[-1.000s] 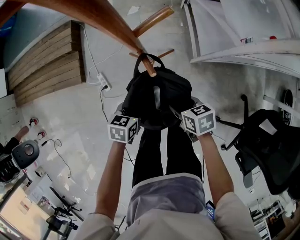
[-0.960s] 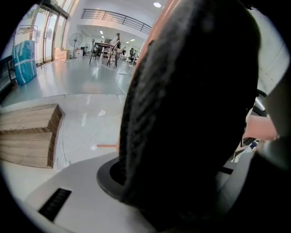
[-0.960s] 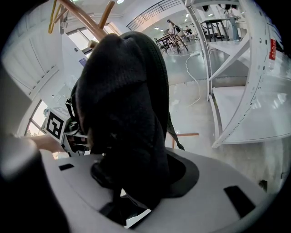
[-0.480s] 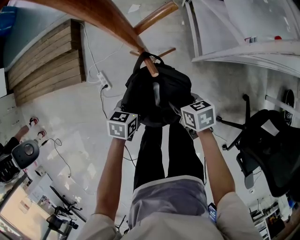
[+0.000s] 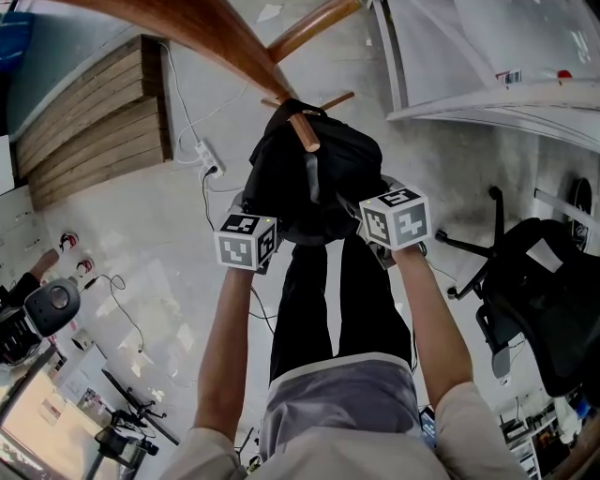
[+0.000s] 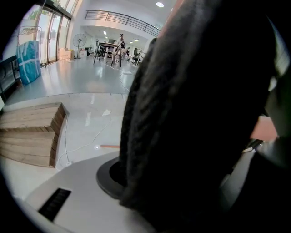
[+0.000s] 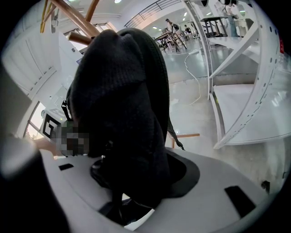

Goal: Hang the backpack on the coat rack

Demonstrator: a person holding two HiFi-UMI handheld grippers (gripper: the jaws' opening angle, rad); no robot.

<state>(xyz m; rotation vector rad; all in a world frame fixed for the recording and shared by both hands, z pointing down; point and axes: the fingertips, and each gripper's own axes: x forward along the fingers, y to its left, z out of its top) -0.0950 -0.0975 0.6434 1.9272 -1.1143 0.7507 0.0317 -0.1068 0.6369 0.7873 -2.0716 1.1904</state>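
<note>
The black backpack (image 5: 314,183) hangs against the wooden coat rack (image 5: 202,33), its top loop over a short peg (image 5: 304,132). My left gripper (image 5: 255,225) grips the bag's lower left side and my right gripper (image 5: 380,217) its lower right side. In the left gripper view the dark fabric of the backpack (image 6: 195,104) fills the space between the jaws of the left gripper (image 6: 150,191). In the right gripper view the backpack (image 7: 118,100) rises from the right gripper (image 7: 136,182), pinched between its pads. Both fingertips are hidden by fabric.
Another rack peg (image 5: 314,28) points up and right. Wooden pallets (image 5: 94,122) lie on the floor at left, with a power strip and cable (image 5: 208,169) beside them. A white frame (image 5: 487,94) stands at upper right, a black office chair (image 5: 539,309) at right.
Both grippers and the backpack have shifted a little toward the rack's post. The top loop, which stood up round the peg, now lies flatter against the bag.
</note>
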